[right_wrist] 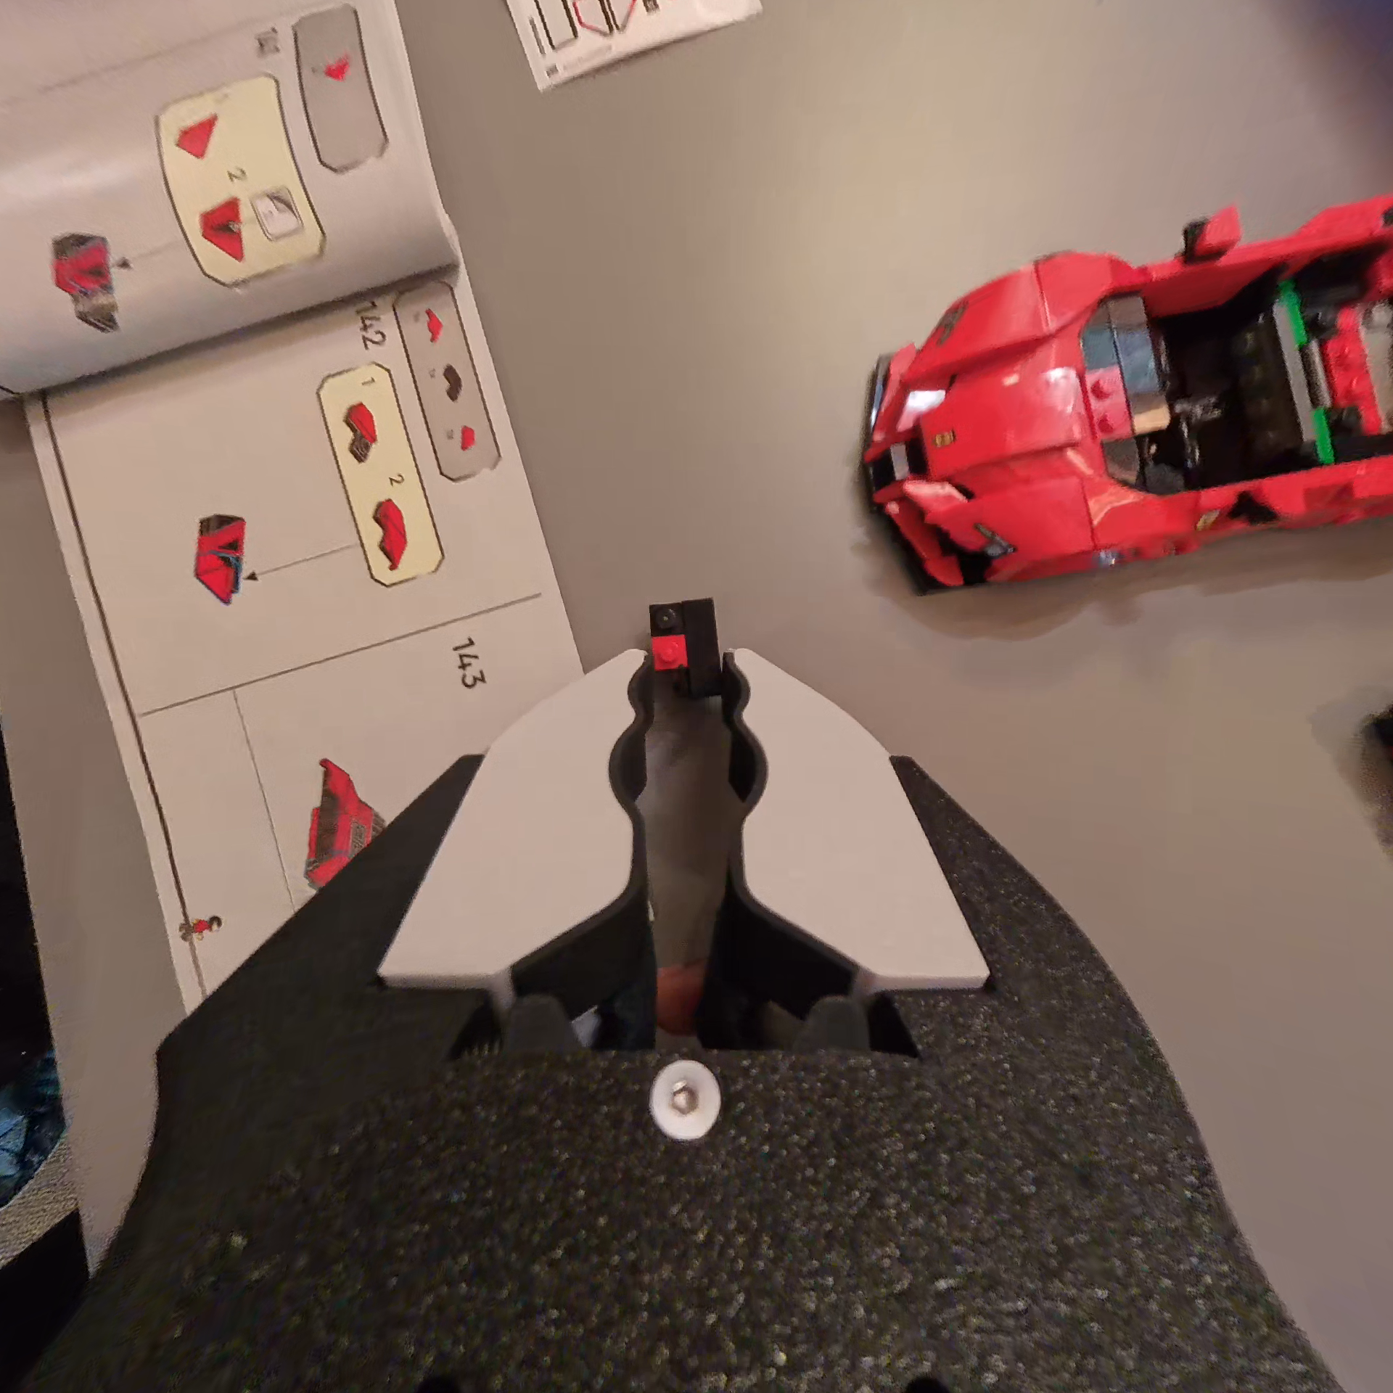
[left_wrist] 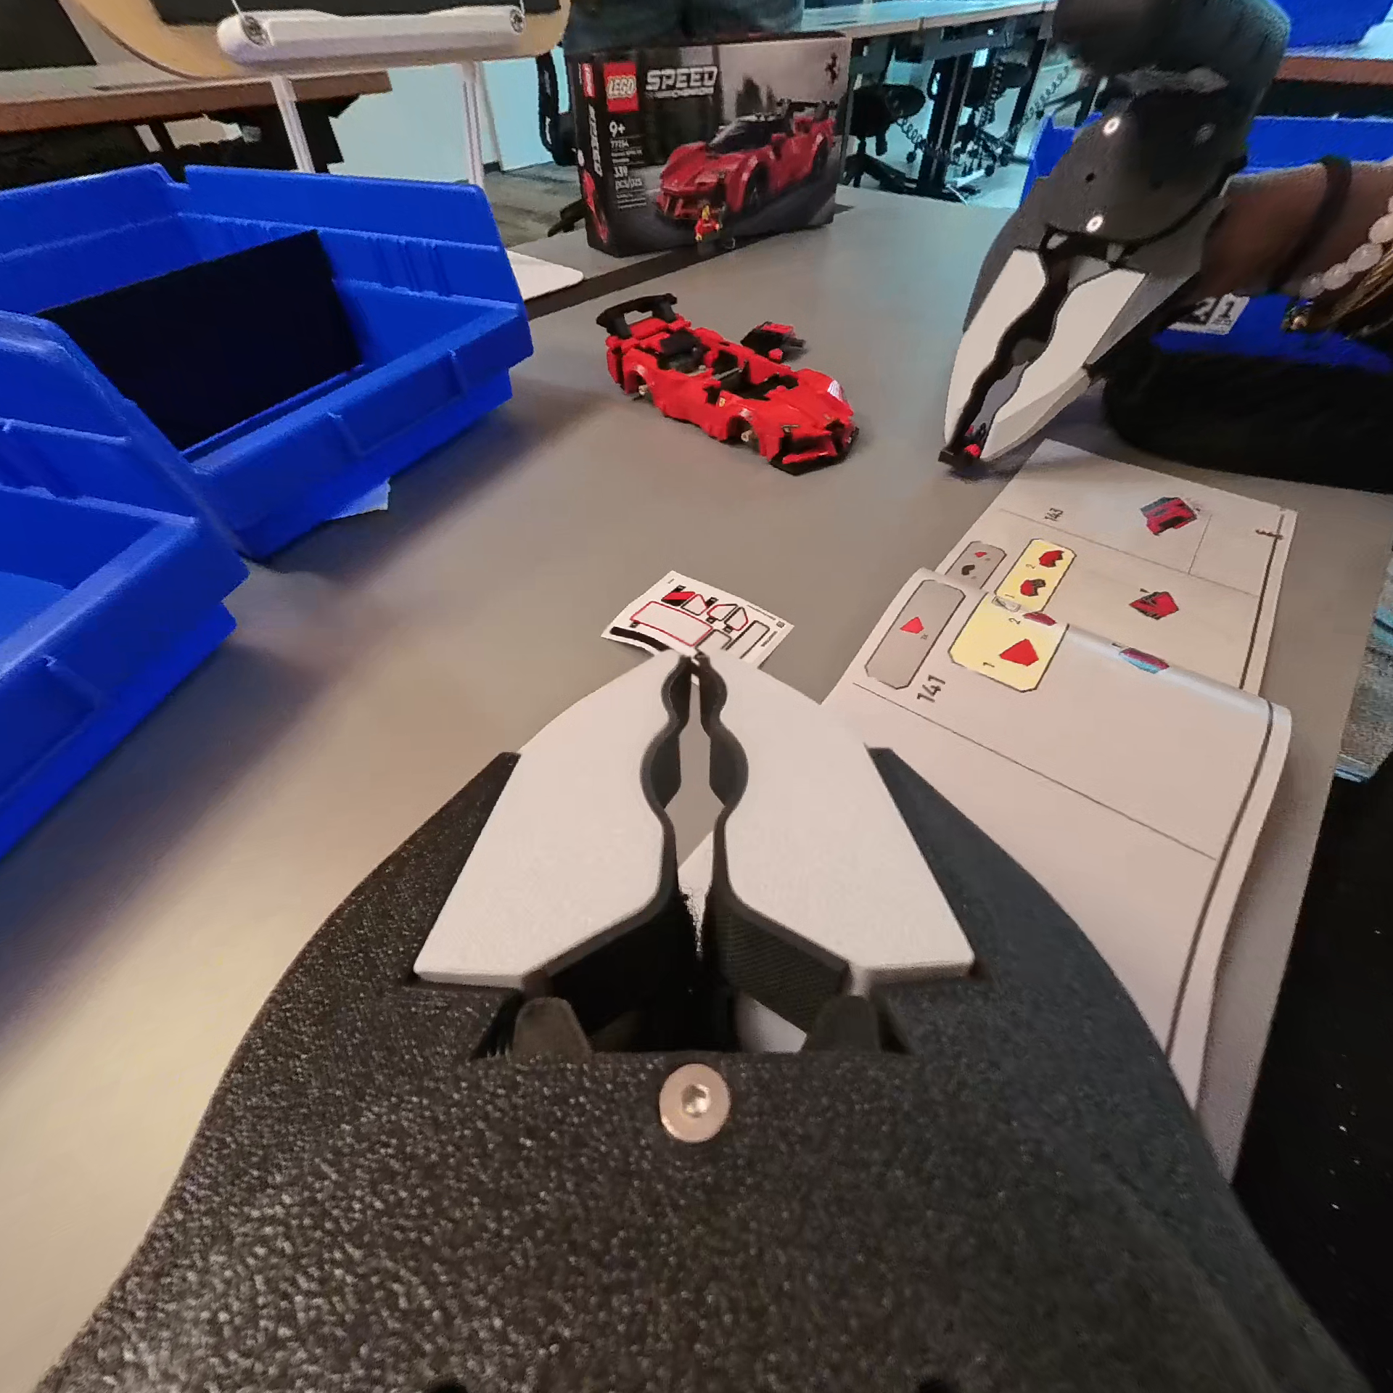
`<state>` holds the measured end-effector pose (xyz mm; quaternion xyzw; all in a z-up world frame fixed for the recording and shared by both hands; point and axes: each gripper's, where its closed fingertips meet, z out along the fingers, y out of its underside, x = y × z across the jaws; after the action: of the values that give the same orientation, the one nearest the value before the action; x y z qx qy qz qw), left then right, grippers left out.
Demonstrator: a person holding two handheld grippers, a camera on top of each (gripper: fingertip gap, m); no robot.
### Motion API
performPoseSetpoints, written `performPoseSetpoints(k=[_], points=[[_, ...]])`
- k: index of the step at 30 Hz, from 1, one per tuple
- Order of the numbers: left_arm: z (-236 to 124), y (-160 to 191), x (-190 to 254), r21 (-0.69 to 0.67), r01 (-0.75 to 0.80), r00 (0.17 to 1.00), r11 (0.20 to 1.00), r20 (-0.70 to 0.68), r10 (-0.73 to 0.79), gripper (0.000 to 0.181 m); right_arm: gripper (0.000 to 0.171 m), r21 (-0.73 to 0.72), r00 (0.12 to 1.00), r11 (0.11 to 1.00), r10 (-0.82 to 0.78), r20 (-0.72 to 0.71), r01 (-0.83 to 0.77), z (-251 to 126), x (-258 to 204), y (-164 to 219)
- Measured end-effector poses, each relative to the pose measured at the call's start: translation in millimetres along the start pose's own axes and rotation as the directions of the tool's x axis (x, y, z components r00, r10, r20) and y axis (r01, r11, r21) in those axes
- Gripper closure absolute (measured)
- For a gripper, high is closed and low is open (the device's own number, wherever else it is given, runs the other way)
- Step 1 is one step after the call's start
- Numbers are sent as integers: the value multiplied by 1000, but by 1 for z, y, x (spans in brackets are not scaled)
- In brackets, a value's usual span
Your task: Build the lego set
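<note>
A partly built red lego car (left_wrist: 727, 384) stands on the grey table, with a small red and black sub-assembly (left_wrist: 773, 337) just behind it. The car also shows at the right of the right wrist view (right_wrist: 1131, 445). My right gripper (right_wrist: 684, 663) is shut on a small black and red brick piece (right_wrist: 682, 648), held low over the table beside the open instruction booklet (right_wrist: 249, 467). It also shows in the left wrist view (left_wrist: 972, 451), tips down near the booklet (left_wrist: 1093, 678). My left gripper (left_wrist: 693, 662) is shut and empty, its tips at the near edge of a sticker sheet (left_wrist: 697, 618).
Blue storage bins (left_wrist: 264, 339) stand at the left, with another blue bin (left_wrist: 1281, 332) at the far right. The set's box (left_wrist: 708, 143) stands at the back. The sticker sheet also shows in the right wrist view (right_wrist: 626, 30). A person's arm (left_wrist: 1319, 226) holds the right gripper. The grippers' ends are close to 25 centimetres from one another.
</note>
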<state>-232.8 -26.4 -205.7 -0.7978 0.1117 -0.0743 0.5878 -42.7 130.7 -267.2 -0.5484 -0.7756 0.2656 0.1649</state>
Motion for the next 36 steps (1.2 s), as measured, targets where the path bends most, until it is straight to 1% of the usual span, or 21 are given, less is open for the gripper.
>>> performPoseSetpoints(k=[3,6,9,13,18,22,29,33,36], points=[[1,4,-3,-17,-17,1000,1000,17,17,179,154,45,999,999,-21,36,20,0,-7,-18],[5,10,0,-39,-20,1000,999,-6,20,179,154,91,989,993,-87,122,76,4,-33,-39],[7,14,2,-65,-27,999,998,-18,26,179,154,91,976,988,-142,164,128,11,-57,-49],[7,14,4,-64,-30,999,998,-33,28,179,154,56,965,982,-187,185,179,22,-80,-45],[7,15,4,-65,-20,999,998,-39,18,179,154,19,958,977,-213,192,213,25,-91,-35],[8,16,4,-73,-21,999,997,-40,18,179,154,-21,954,969,-238,184,245,25,-91,-25],[10,18,5,-96,-34,999,995,-41,30,179,144,-47,948,958,-271,168,283,24,-91,-19],[10,19,5,-99,-30,999,995,-44,26,179,147,-10,950,961,-272,154,277,21,-91,-23],[10,18,5,-93,-26,999,995,-46,22,179,147,-10,950,961,-271,154,276,22,-91,-24]])
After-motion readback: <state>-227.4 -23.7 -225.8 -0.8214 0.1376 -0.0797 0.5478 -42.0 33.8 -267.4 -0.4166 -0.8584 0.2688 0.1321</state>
